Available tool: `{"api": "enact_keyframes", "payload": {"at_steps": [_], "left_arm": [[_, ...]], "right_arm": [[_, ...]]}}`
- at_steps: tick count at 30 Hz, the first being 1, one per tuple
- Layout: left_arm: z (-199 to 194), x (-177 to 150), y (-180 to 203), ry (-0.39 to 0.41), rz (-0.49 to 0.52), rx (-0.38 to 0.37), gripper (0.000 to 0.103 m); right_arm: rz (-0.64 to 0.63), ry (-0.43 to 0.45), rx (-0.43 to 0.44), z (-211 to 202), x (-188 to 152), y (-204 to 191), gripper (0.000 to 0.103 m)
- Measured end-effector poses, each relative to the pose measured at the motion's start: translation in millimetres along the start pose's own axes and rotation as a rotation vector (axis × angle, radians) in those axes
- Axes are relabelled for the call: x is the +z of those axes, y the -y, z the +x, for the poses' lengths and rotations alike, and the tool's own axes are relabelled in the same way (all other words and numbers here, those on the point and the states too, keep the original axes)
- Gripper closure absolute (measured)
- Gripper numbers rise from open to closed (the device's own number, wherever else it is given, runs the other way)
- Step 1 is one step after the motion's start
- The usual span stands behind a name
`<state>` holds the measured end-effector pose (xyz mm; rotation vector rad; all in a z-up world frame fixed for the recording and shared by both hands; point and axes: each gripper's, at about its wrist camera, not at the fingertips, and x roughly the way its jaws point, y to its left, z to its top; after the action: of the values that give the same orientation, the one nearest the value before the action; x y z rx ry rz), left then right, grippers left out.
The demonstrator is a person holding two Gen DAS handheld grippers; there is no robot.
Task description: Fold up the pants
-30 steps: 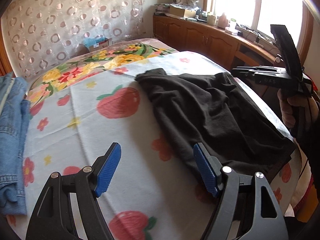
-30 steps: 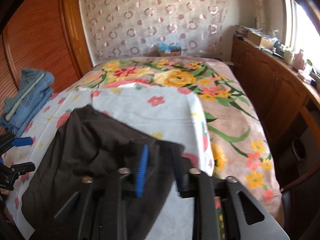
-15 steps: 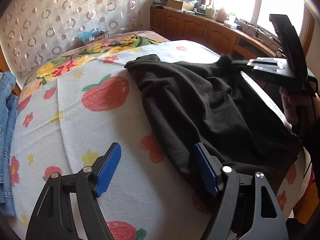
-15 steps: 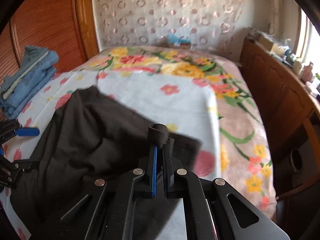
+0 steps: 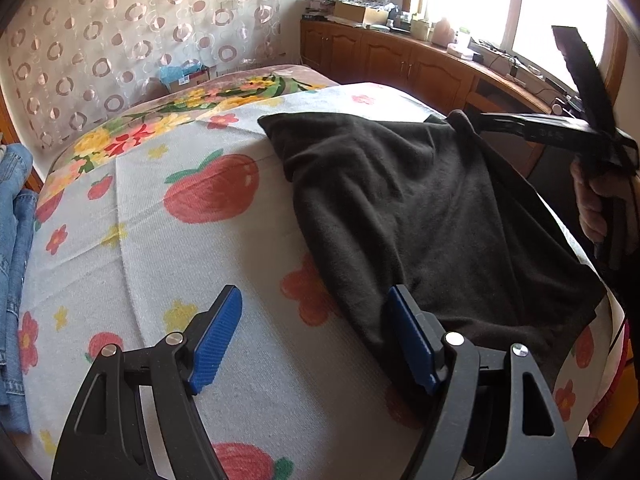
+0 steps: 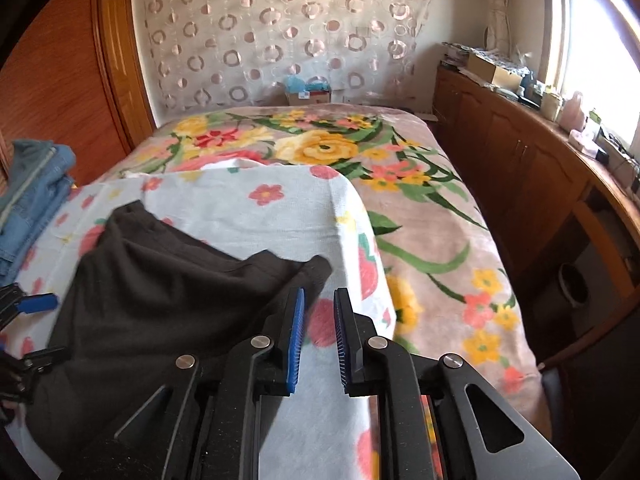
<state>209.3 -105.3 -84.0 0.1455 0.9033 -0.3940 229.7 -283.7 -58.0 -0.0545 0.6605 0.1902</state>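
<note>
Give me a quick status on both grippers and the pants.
Left gripper open, at near edge of black pants. Right gripper open, empty, beside far corner. Pants lie on bedspread. Nothing in the way.

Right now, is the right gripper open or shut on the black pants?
Open. The right gripper shows a gap between its blue fingers with nothing in it; the black pants lie beside them.

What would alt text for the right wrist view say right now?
The right gripper is slightly open and holds nothing, just past the corner of the black pants lying on the strawberry-print sheet. Folded jeans sit at the bed's left edge; the left gripper shows at lower left.
</note>
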Motion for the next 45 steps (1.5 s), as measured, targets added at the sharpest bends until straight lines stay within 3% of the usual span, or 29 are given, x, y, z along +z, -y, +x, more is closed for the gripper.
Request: {"api": "enact_keyframes", "payload": {"at_steps": [9,16,17,18,22,26,33,41,45], "left_arm": [[-30,-12,12,0.047,0.009,-0.025,0.027],[-42,-27,23,0.057,0.02,-0.037,0.027],[-43,-29,24,0.058,0.021,-0.036,0.027],[-44,-31,25,0.059,0.022,-0.035,0.027],[-52,-39,27,0.07,0.016,-0.032,0.027],[-59,-44,29,0.085,0.016,-0.024,0.027],[-70,-56,31,0.085,0.017,-0.022,0.027],[-81,-63,39,0.109,0.015,-0.041,0.027],[-81,-62,42,0.112,0.003,-0.085,0.028]], "right_arm": [[-0.002,-0.012,0.091,-41,-46,-19,0.087],[-0.011,-0.044,0.104,-56,-68,-24,0.087],[-0.021,-0.041,0.113,-59,-70,-25,0.096],[-0.028,-0.029,0.114,-63,-71,-26,0.102],[-0.031,0.021,0.08,-89,-72,-23,0.102],[-0.038,0.012,0.048,-96,-84,-26,0.102],[-0.015,0.022,0.057,-109,-94,-39,0.074],[0.006,0.033,0.087,-123,-122,-41,0.072],[0.046,0.014,0.11,-121,-131,-37,0.072]]}}
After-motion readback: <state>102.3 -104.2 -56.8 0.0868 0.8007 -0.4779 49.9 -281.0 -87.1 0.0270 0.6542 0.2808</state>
